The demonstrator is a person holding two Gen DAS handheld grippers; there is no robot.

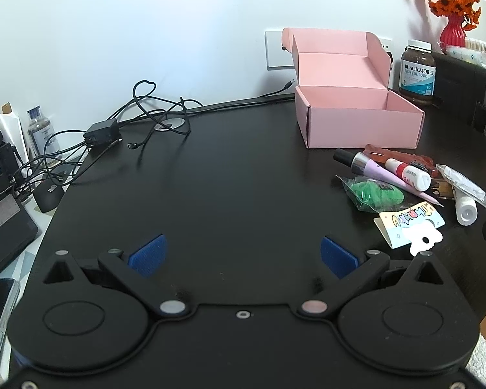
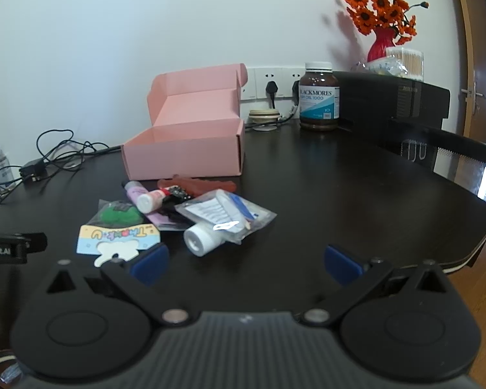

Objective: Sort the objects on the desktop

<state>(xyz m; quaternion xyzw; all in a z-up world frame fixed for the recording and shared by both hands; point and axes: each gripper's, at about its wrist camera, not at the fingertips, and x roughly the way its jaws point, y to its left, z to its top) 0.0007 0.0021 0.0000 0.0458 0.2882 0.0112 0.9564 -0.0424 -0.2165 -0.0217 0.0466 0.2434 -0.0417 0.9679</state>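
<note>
Cables only show up properly in the left view. Pink box sits lid-up on the desk, clutter just in front. Left tool and right tool both gape wide, empty.

We look from the left wrist camera low over the black desk, forward along the left gripper, whose fingers spread wide across the bottom of the frame. It faces the white wall, with the pink box ahead to the right. From the right wrist camera we sit just as low behind the right gripper, also spread wide, facing the same wall from further right. Both views share the box, the pile of small items before it, the Blackmores bottle and the orange flowers.
</note>
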